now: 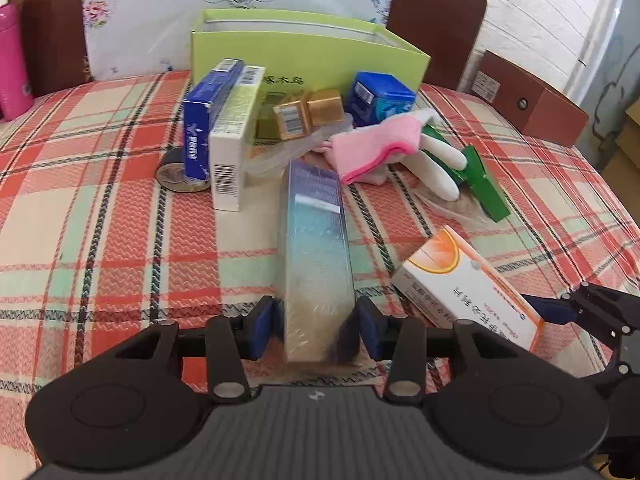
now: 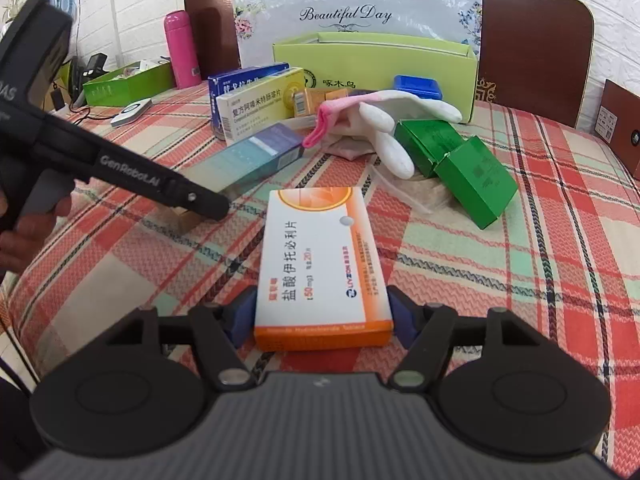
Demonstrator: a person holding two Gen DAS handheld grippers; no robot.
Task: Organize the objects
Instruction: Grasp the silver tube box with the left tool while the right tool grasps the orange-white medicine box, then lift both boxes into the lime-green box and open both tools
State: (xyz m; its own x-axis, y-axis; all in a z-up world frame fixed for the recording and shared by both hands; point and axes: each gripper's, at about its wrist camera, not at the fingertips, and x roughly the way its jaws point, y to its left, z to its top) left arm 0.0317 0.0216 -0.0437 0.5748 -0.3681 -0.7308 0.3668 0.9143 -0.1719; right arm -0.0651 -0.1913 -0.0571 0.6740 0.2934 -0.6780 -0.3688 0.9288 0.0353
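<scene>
- Left wrist view: the left gripper (image 1: 316, 326) straddles the near end of a long blue box (image 1: 316, 248) that runs away over the plaid cloth (image 1: 100, 208). The right pad seems to touch the box, while a thin gap shows at the left pad. The box end is blurred, so I cannot tell whether it is gripped or loose.
- Far off stands the open green bin (image 1: 308, 52), with two upright cartons (image 1: 222, 128), gold cubes (image 1: 310, 114) and a pink-cuffed glove (image 1: 384, 148) crowded before it.
- Risk here: held only by its end, the long box could droop or twist out, or its far tip could sweep the cartons over on the way to the bin.
- Right wrist view: the right gripper (image 2: 322, 316) brackets the near end of an orange pill box (image 2: 324, 264) lying flat. The pads sit against its sides with no clear gap, so it looks grasped.
- The left gripper (image 2: 200, 200) reaches in from the left, close beside the pill box.
- Risk: lifting both together, the tools or boxes may knock each other; the green boxes (image 2: 460, 164) lie just to the right.
</scene>
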